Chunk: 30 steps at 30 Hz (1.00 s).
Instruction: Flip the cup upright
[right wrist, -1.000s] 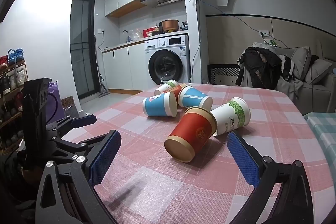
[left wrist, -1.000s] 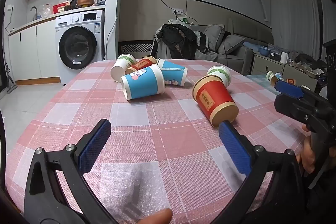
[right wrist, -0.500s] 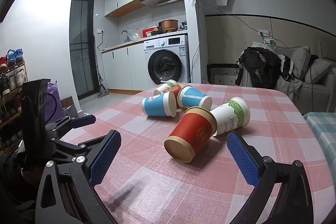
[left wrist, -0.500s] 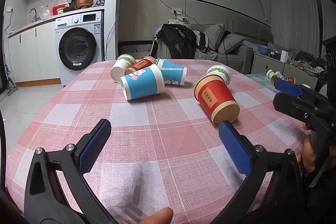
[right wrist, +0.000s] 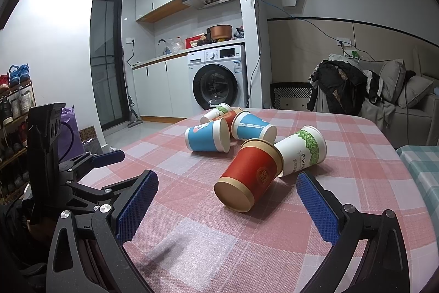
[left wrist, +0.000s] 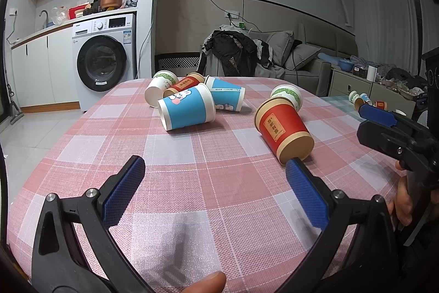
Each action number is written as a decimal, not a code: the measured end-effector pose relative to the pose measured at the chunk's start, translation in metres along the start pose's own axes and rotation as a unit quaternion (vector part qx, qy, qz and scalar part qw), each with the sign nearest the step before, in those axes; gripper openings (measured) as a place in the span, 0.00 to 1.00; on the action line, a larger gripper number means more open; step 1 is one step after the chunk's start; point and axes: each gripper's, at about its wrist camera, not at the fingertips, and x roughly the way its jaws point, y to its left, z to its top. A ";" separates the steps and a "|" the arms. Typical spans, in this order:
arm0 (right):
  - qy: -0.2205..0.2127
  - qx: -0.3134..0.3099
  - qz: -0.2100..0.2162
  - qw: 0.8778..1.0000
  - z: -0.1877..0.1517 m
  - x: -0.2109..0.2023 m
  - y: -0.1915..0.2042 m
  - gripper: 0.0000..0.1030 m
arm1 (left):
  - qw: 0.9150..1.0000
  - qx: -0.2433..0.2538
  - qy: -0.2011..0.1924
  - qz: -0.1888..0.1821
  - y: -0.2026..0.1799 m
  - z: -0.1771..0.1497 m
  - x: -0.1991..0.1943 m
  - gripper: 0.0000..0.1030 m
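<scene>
Several paper cups lie on their sides on the pink checked tablecloth (left wrist: 175,155). The nearest is a red cup (left wrist: 284,129), base toward me; it also shows in the right wrist view (right wrist: 251,173). Behind it lies a white cup with green print (right wrist: 303,151). A blue cup with a cartoon (left wrist: 186,110) lies mid-table, with another blue cup (left wrist: 226,96), a red cup (left wrist: 183,84) and a white cup (left wrist: 159,89) behind. My left gripper (left wrist: 214,188) is open and empty, low over the near table. My right gripper (right wrist: 227,206) is open and empty, just short of the red cup.
The table's rounded edge drops to the floor at the left (left wrist: 41,133). A washing machine (left wrist: 103,59) and counter stand beyond. A sofa with clothes (left wrist: 241,54) sits behind the table. A second table with teal cloth (right wrist: 422,164) adjoins on the right.
Both grippers stay open and almost still. The left wrist view has drifted slightly, so the red cup sits a little farther right in it.
</scene>
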 end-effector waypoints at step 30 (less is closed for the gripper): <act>-0.001 -0.006 -0.003 1.000 -0.002 0.001 0.002 1.00 | 1.000 0.002 0.001 0.001 0.000 0.000 0.001 0.99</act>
